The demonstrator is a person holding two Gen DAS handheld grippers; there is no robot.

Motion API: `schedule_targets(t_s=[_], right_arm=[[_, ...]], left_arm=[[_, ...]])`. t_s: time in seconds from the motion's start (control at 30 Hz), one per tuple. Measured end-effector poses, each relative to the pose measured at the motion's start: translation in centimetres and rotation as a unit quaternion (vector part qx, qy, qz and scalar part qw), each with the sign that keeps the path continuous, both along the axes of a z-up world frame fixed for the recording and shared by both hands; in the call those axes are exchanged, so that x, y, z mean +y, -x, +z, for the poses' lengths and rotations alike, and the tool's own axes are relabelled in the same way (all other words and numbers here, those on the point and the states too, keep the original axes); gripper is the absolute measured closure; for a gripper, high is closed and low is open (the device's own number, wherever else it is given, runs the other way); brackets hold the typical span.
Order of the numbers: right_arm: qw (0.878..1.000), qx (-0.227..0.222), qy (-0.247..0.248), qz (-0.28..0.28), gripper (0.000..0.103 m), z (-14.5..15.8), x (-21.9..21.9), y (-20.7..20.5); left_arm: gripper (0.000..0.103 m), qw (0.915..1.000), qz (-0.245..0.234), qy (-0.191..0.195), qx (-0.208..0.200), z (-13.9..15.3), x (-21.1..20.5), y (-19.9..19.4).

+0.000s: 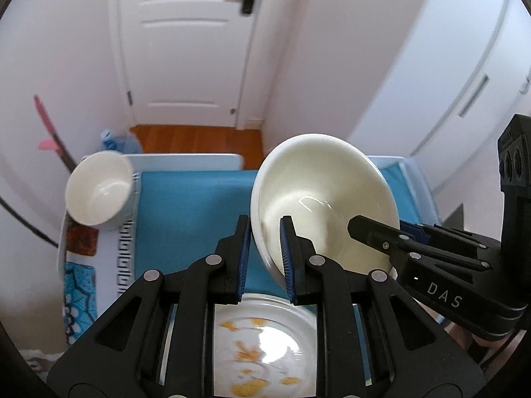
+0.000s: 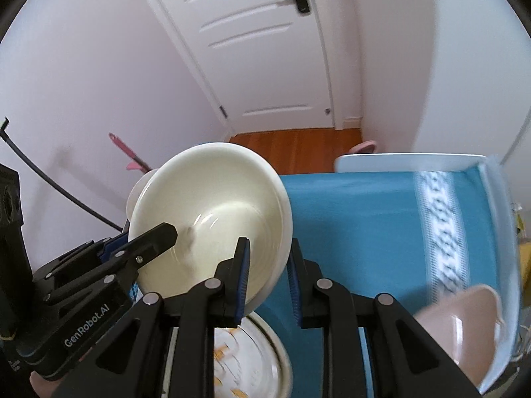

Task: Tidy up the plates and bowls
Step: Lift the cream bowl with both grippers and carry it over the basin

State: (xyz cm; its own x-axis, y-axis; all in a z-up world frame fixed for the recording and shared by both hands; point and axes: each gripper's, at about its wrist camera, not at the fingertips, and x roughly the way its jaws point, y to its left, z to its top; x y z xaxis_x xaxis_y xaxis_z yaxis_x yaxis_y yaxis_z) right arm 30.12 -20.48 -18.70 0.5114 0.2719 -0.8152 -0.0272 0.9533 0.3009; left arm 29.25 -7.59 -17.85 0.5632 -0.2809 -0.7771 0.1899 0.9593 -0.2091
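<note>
A glossy, cream, round large bowl [image 1: 323, 199] hangs tilted above the blue cloth [image 1: 195, 205], pinched at opposite rims. The left gripper [image 1: 265, 252] clenches its near-left wall between ribbed blue pads; the right gripper [image 2: 268, 275] grasps the opposite wall. Both point steeply down. Below the fingers lies a white plate [image 1: 265, 348] with orange markings, half hidden and blurred. Far left of the left gripper sits a smaller white bowl [image 1: 99, 189]; a pinkish bowl [image 2: 464, 328], perhaps plastic, is cut off at right.

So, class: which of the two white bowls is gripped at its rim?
The larger cream-white bowl, clamped by both grippers; the smaller white bowl sits untouched at the table's left edge.
</note>
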Motion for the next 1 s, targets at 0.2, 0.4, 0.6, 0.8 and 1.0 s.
schedule_targets(t_s=[0.2,0.4,0.6,0.8,1.0], right_arm=[[1.000,-0.010,0.006,-0.017,0.083,1.7,-5.5,4.5],[0.999,-0.012,0.014,-0.032,0.083,1.6,-11.4,8.4],[0.999,0.003,0.022,-0.035,0.083,-0.1,-15.8,11.4],[0.999,0.020,0.025,-0.030,0.083,-2.7,-18.5,12.6],[0.999,0.047,0.022,-0.018,0.083,-5.9,-19.5,12.9]], left_arm=[[0.087,0.9997,-0.022,0.006,-0.008,1.7,-6.5,3.1],[0.087,0.9990,-0.040,0.014,0.008,1.0,-13.0,6.4],[0.087,0.9984,-0.046,0.013,0.031,-1.5,-17.6,8.5],[0.087,0.9969,-0.053,-0.001,0.059,-4.7,-20.1,9.5],[0.087,0.9936,-0.058,-0.033,0.091,-7.1,-21.5,8.7]])
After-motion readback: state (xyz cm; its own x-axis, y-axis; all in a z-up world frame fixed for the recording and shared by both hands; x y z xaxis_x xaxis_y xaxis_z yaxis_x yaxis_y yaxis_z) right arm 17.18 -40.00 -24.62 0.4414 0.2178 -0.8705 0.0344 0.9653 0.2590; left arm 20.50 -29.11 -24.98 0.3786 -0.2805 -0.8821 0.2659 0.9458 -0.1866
